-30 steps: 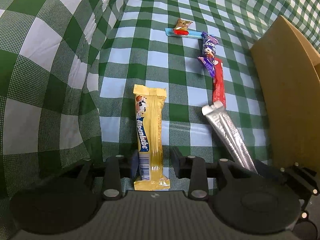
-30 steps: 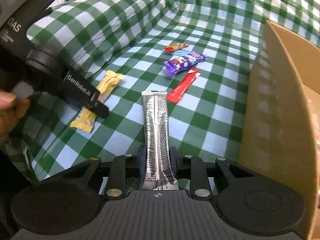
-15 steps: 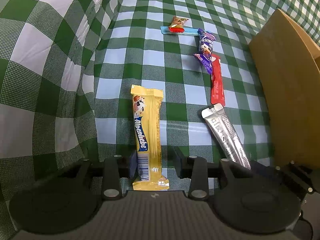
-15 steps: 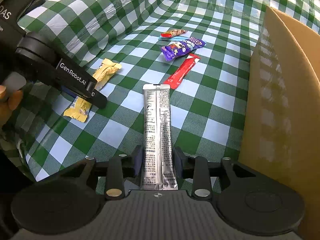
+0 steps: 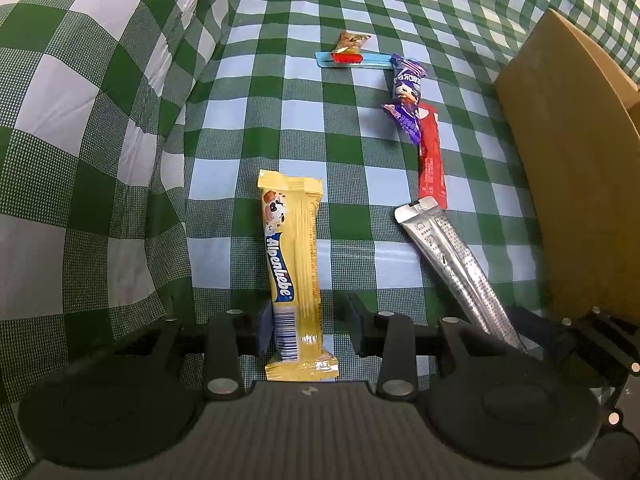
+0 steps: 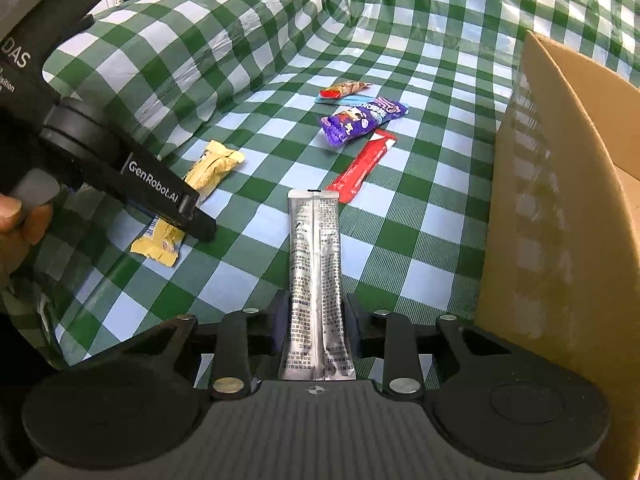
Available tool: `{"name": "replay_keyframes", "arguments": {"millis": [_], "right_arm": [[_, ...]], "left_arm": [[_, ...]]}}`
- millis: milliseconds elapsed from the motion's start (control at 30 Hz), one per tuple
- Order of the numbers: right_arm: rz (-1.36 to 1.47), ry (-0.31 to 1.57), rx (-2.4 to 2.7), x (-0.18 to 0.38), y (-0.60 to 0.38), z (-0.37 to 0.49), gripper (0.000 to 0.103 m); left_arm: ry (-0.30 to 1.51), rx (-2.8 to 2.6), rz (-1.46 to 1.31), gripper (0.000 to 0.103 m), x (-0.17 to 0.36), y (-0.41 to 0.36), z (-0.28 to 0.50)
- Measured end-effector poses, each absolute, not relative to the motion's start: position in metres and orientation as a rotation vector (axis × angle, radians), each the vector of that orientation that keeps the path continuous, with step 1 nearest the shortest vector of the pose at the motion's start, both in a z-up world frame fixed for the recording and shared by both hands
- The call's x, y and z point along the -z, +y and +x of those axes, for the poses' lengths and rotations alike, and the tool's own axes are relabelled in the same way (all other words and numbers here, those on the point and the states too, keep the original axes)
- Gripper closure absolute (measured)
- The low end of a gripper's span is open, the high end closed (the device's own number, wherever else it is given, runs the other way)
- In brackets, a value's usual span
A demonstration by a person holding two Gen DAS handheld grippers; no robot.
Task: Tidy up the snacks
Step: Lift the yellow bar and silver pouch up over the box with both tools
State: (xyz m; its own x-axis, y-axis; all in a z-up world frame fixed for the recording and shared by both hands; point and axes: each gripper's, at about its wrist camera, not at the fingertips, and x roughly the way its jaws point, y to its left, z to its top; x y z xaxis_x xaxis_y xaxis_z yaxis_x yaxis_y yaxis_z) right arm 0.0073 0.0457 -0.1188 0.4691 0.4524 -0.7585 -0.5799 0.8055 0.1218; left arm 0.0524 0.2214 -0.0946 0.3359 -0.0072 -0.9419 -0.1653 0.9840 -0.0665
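Left tool (image 5: 306, 330) straddles Alpenliebe bar (image 5: 294, 268); right tool (image 6: 316, 330) grips silver sachet (image 6: 316, 276).

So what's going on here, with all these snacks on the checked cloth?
A person is sorting snacks with a hand-held gripper in each hand. The left hand-held gripper has the yellow Alpenliebe bar between its jaws, the left jaw touching it and a small gap on the right. The right hand-held gripper is shut on a silver stick pack. A purple packet, a red stick and a small candy lie on the tablecloth, beside a cardboard box.
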Motion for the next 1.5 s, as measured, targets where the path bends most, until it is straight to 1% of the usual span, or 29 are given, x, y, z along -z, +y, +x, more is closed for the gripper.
{"name": "replay_keyframes", "arguments": {"millis": [333,400,467,500,867,1233,1367,1500], "right_arm": [[-0.15,0.82,-0.648,0.11,0.047,0.003,0.073],[-0.151,0.812,-0.649,0.109,0.047,0.003,0.073],[-0.153,0.81,-0.648,0.109,0.047,0.003,0.074],[-0.152,0.81,-0.649,0.109,0.047,0.003,0.074],[-0.133,0.774,-0.654,0.104,0.046,0.0,0.076],[-0.124,0.661,-0.671,0.083,0.039,-0.007,0.076],[-0.105,0.629,-0.677,0.07,0.032,-0.007,0.076],[-0.051,0.575,-0.676,0.04,0.017,-0.005,0.077]], "left_arm": [[1.224,-0.099,-0.149,0.062,0.095,0.219,0.054],[1.224,-0.1,-0.142,0.064,0.096,0.219,0.054],[1.221,-0.103,-0.134,0.076,0.096,0.22,0.055],[1.22,-0.106,-0.134,0.077,0.096,0.22,0.055],[1.123,-0.108,-0.182,0.077,0.08,0.225,0.048],[0.997,-0.122,-0.201,0.077,0.058,0.226,0.043],[0.943,-0.125,-0.207,0.077,0.048,0.225,0.04],[0.877,-0.131,-0.216,0.077,0.037,0.225,0.036]]}}
